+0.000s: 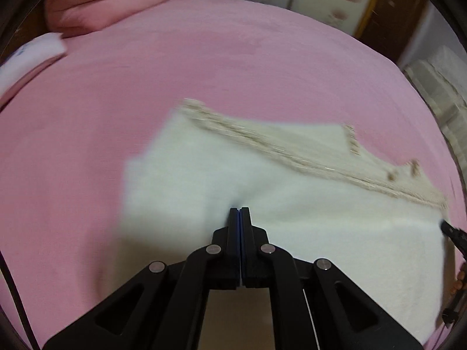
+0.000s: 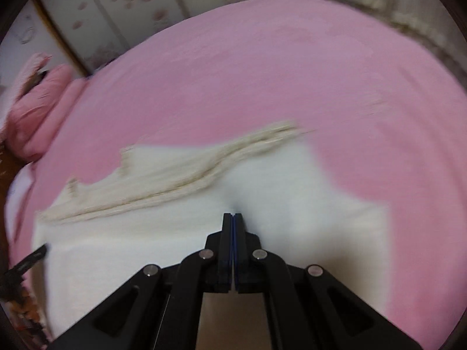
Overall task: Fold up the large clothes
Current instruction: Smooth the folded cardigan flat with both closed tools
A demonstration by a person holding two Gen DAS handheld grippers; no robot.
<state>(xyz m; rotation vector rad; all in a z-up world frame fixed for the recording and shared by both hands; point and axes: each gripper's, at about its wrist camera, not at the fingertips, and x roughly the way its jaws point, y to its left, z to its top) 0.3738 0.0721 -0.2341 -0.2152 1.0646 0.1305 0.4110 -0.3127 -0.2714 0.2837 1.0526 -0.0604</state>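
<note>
your left gripper (image 1: 239,209) and right gripper (image 2: 232,214) each pinch the white garment (image 1: 292,204) lying lower centre on the pink bed (image 1: 204,58). only the left view shows a folded white cloth (image 1: 32,55) at upper left.

In the left wrist view, bare pink bedsheet (image 1: 233,67) lies open from nine to two o'clock. Pink pillows (image 1: 108,3) block eleven o'clock; the white garment (image 1: 204,169) covers the centre.

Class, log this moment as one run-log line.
left claw: shut on white garment | right claw: shut on garment | surface: pink bed sheet
</note>
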